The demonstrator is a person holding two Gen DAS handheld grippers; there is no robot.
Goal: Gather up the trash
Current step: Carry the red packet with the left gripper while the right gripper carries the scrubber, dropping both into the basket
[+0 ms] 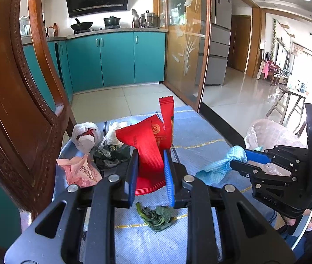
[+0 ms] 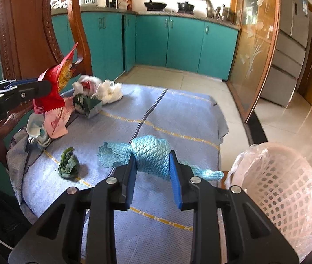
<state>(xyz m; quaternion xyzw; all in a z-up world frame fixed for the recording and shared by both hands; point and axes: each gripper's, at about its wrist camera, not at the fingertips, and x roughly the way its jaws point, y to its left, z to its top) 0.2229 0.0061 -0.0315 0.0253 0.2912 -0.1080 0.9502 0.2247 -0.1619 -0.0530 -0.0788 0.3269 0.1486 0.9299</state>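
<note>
Now, left gripper (image 1: 150, 167): jaws clamp red wrapper (image 1: 147, 145)
Right gripper (image 2: 152, 171): jaws clamp blue cloth (image 2: 151, 154)

The right gripper (image 1: 238, 160) housing bears the embossed letters "DAS". The left gripper (image 2: 46, 87) body carries white lettering, cut off at the frame edge, reading "obot.AI". Print on the red wrapper (image 1: 147, 151) and the pink bag (image 1: 80, 172) is illegible.

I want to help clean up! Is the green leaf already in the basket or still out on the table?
Still out. The green leaf lies on the blue tablecloth, apart from the pink basket.
</note>
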